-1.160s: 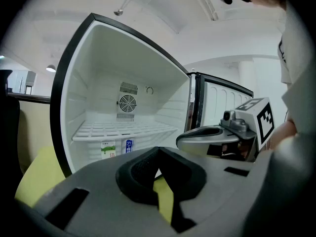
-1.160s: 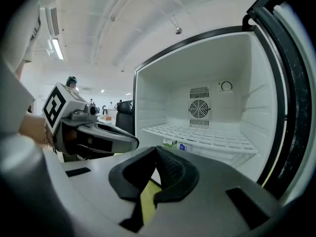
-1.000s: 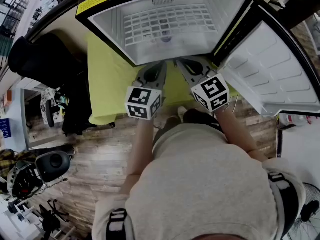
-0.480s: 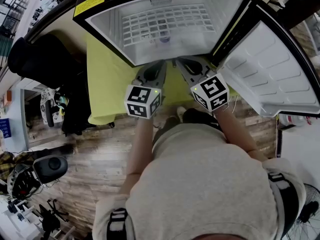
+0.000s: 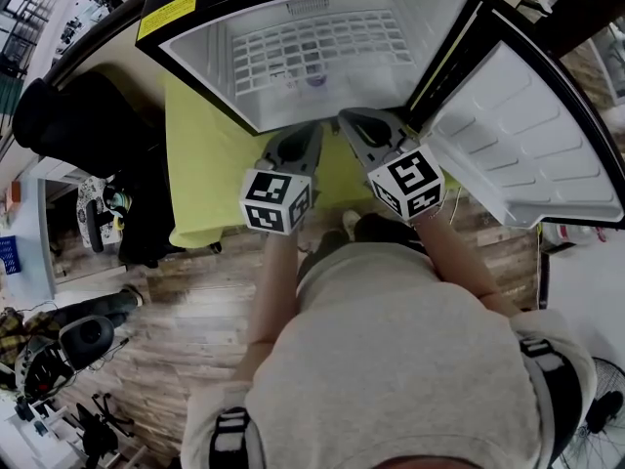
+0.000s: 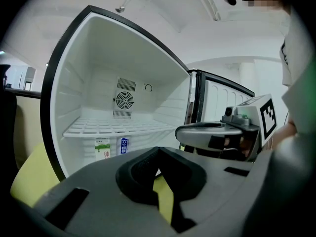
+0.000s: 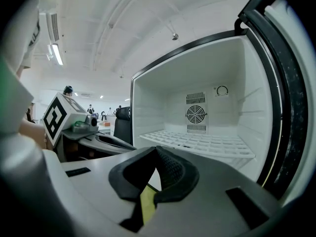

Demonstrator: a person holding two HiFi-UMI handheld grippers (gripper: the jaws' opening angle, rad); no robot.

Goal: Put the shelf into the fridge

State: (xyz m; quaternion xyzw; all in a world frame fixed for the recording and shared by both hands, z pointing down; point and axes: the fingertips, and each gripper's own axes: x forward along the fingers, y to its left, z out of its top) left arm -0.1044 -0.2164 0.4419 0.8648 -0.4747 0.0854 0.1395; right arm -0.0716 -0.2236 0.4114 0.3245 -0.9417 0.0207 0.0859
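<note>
staying before open fridge (image 5: 220, 62), left claw (image 5: 305, 133) and right claw (image 5: 354, 123) still pressed together, empty; shelf (image 5: 322, 47) unmoved inside.

left tongs (image 6: 158, 151): closed, empty | right tongs (image 7: 156, 149): closed, empty

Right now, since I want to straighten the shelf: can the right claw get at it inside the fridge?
Probably yes. The fridge door stands wide open, the right claw faces the white grid shelf, and nothing shows between them. Its jaws are together and empty, so they must open first.
</note>
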